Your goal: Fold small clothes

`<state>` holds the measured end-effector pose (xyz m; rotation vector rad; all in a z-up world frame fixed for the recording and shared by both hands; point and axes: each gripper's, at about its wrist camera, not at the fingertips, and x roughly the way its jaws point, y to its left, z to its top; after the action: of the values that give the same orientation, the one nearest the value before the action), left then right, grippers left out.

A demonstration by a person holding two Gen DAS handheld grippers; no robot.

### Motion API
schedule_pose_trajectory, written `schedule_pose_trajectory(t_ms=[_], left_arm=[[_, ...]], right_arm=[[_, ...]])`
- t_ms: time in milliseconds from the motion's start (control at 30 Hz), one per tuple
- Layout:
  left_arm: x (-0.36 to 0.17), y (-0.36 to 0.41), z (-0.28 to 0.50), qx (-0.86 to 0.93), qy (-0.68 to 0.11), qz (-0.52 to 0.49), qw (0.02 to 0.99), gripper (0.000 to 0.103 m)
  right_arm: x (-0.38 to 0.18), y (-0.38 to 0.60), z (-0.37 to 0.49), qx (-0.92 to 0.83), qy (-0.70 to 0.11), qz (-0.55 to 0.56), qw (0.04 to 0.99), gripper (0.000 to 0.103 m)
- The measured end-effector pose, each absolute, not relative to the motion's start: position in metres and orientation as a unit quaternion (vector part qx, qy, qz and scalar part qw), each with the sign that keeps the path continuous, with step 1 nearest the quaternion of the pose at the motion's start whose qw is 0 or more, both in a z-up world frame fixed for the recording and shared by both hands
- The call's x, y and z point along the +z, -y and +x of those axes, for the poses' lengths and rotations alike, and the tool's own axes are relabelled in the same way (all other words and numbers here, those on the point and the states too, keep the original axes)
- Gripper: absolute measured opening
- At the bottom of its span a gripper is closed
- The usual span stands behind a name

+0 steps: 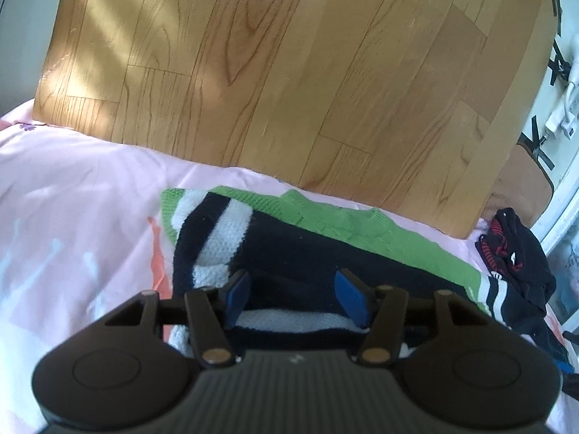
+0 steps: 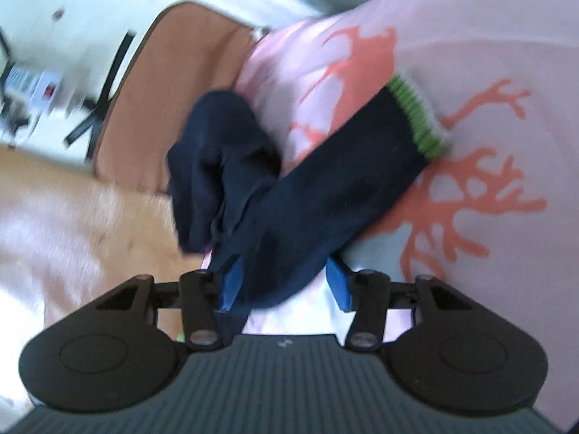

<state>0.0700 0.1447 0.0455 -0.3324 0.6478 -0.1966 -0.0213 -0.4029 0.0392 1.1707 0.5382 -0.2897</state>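
A small knit sweater point(image 1: 289, 238), navy with white stripes and green trim, lies folded on the pink bed sheet point(image 1: 72, 199). My left gripper point(image 1: 294, 294) hovers just over its near edge, blue pads apart and pressing nothing. In the right wrist view a navy sleeve point(image 2: 325, 188) with a green cuff point(image 2: 416, 115) stretches across the coral-printed sheet point(image 2: 488, 36). My right gripper point(image 2: 285, 284) is open around the sleeve's near end. The fabric drapes against the left pad, and a gap shows beside the right pad.
A crumpled dark garment with red marks point(image 1: 514, 249) lies at the bed's right edge, also seen as a dark heap point(image 2: 217, 152). Beyond the bed is wooden floor point(image 1: 253, 54), a brown mat point(image 2: 173, 90) and a white power strip point(image 1: 564, 115) by the wall.
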Motion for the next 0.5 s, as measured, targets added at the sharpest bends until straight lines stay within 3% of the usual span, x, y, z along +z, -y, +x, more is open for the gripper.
schedule_pose_trajectory(t_ms=[33, 67, 100, 233, 500], left_arm=[[0.046, -0.144, 0.070, -0.096, -0.316, -0.161, 0.930, 0.053], [0.046, -0.143, 0.069, -0.097, -0.315, -0.159, 0.931, 0.053], [0.046, -0.143, 0.069, -0.098, -0.314, -0.158, 0.931, 0.053], [0.048, -0.143, 0.067, -0.095, -0.309, -0.158, 0.933, 0.053], [0.073, -0.158, 0.051, -0.097, -0.259, -0.193, 0.942, 0.054]], right_arm=[[0.039, 0.405, -0.020, -0.145, -0.243, 0.545, 0.789, 0.048], [0.039, 0.409, -0.018, -0.157, -0.239, 0.542, 0.790, 0.034], [0.038, 0.413, -0.015, -0.174, -0.242, 0.529, 0.794, 0.011], [0.049, 0.420, -0.011, -0.185, -0.245, 0.488, 0.817, 0.009], [0.191, 0.287, 0.039, 0.028, -0.132, 0.222, 0.966, 0.009]])
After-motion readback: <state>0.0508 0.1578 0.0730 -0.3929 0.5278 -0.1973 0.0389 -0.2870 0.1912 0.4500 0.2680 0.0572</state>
